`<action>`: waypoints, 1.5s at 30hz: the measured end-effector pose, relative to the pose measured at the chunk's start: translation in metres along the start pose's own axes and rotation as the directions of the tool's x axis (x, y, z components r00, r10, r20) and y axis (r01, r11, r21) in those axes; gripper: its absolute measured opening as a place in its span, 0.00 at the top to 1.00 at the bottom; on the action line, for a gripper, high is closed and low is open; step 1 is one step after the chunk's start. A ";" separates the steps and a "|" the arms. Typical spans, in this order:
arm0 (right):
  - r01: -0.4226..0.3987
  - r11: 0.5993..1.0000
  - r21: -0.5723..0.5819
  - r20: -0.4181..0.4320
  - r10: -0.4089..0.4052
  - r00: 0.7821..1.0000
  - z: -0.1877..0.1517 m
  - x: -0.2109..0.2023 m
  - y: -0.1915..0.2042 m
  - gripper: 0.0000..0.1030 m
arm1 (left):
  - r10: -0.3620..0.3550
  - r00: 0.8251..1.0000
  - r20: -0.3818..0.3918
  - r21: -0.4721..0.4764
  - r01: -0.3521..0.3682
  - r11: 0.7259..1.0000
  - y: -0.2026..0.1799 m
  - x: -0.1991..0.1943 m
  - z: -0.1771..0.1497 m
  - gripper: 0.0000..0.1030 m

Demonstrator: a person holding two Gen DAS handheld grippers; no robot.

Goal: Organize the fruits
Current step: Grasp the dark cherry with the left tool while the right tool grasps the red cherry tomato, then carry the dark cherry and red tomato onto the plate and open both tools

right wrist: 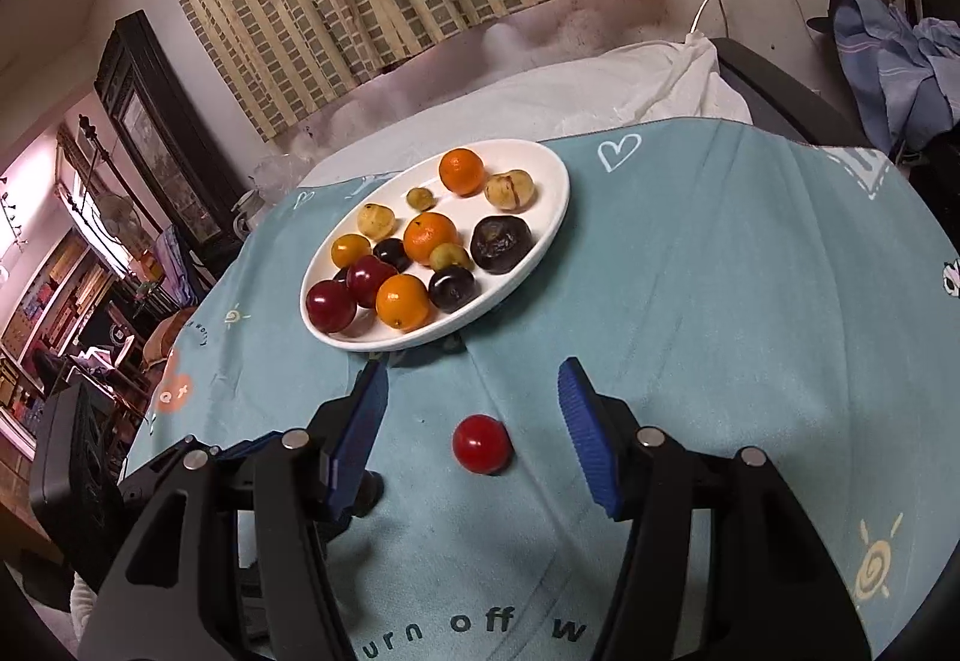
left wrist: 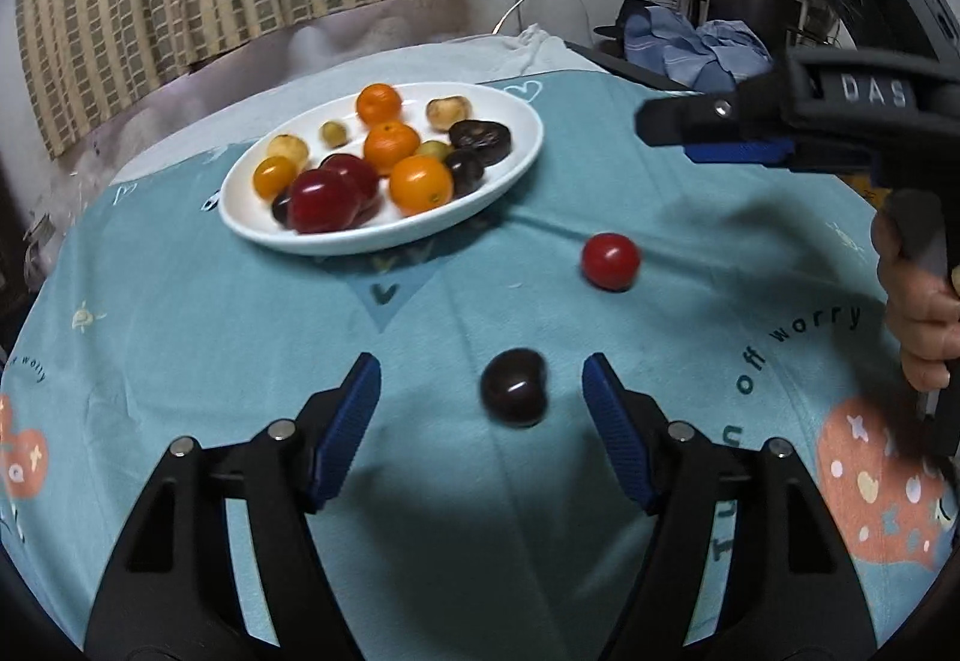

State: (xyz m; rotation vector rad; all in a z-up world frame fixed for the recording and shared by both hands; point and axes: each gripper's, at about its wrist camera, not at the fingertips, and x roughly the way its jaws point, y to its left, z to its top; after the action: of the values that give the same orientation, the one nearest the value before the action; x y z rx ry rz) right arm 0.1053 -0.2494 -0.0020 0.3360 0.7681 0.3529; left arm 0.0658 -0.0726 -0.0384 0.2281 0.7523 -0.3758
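Observation:
A white oval plate (left wrist: 372, 243) (right wrist: 384, 344) at the back of the table holds several small fruits: oranges, red and dark plums, yellowish ones. A dark plum (left wrist: 513, 388) lies on the teal cloth between the fingers of my left gripper (left wrist: 480, 367); the pads stand apart from it, open. A red cherry tomato (left wrist: 610, 262) (right wrist: 482, 444) lies on the cloth between the fingers of my right gripper (right wrist: 474, 370), also open and not touching it. In the left wrist view the right gripper (left wrist: 666, 130) reaches in from the right, above the tomato.
The teal printed tablecloth (left wrist: 240, 361) covers the table; a white cloth (right wrist: 630, 85) lies bunched behind the plate. A person's hand (left wrist: 924, 319) holds the right gripper's handle. Blue clothes (left wrist: 696, 49) lie on furniture at the back right, a curtain behind.

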 end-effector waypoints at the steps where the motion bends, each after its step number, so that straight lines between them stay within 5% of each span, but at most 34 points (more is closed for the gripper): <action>1: 0.000 1.000 0.001 0.003 0.000 1.000 0.000 -0.001 0.000 0.42 | -0.009 1.000 -0.005 -0.002 0.009 1.000 -0.001 0.002 0.000 0.30; 13: 0.004 0.999 -0.037 -0.024 -0.004 1.000 -0.004 0.003 0.007 0.42 | -0.095 0.990 -0.102 -0.011 0.095 0.995 -0.006 0.029 0.002 0.74; 21: 0.037 0.985 -0.170 -0.124 -0.058 0.991 -0.021 0.030 0.027 0.42 | -0.060 0.997 -0.047 -0.140 0.053 0.989 0.034 0.013 0.004 0.74; 25: 0.027 0.980 -0.196 -0.164 -0.060 0.985 -0.031 0.041 0.030 0.53 | -0.044 0.997 -0.063 -0.189 0.032 0.981 0.047 0.015 0.002 0.74; 34: 0.045 0.994 -0.095 -0.191 -0.062 0.980 -0.028 0.053 0.007 0.56 | -0.057 0.994 -0.089 -0.199 0.039 0.979 0.052 0.023 0.002 0.74; 40: 0.107 0.976 -0.190 -0.179 -0.142 0.973 -0.034 0.059 0.015 0.73 | -0.057 0.992 -0.109 -0.182 0.037 0.983 0.049 0.029 0.000 0.74; 45: 0.103 0.976 -0.191 -0.170 -0.136 0.976 -0.034 0.058 0.013 0.74 | -0.051 0.992 -0.111 -0.170 0.032 0.985 0.048 0.032 -0.001 0.74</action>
State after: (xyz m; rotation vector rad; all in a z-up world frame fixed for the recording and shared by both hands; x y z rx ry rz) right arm 0.1174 -0.2079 -0.0547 0.0852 0.9244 0.3400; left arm 0.1063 -0.0366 -0.0579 0.0754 0.8991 -0.3385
